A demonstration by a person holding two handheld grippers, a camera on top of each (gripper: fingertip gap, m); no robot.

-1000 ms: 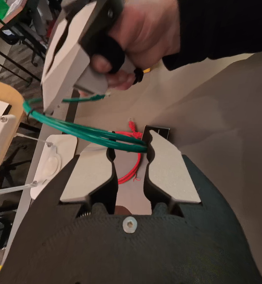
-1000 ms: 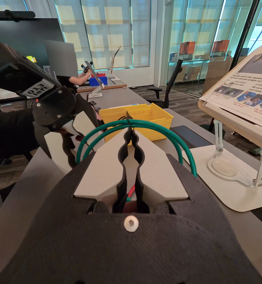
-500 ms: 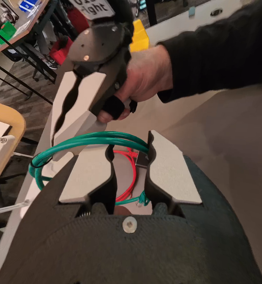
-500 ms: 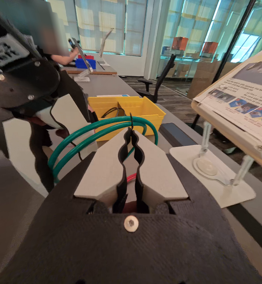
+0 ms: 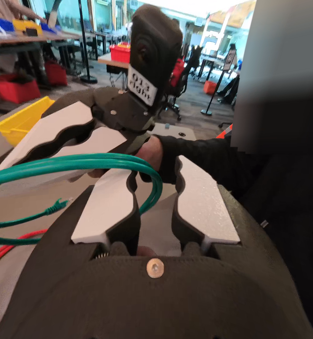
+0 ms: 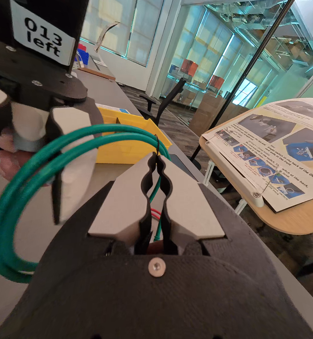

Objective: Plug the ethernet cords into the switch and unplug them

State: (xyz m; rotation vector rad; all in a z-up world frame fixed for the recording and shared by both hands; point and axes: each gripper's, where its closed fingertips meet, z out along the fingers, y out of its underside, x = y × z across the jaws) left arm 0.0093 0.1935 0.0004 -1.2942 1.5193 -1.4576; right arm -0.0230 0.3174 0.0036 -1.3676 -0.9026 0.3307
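- My right gripper (image 6: 156, 159): closed, tips pinching the black tie on the coiled green ethernet cord (image 6: 47, 157), lifted above the table (image 6: 104, 170).
- My left gripper (image 5: 154, 172): jaws apart, gripping nothing; the coil passes between its fingers.
- Red cord (image 5: 3, 247): lying on the table.

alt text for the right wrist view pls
The right hand-held gripper is shut on a black tie around a coiled green ethernet cord. The left hand-held gripper is close on the left, with a yellow bin behind.
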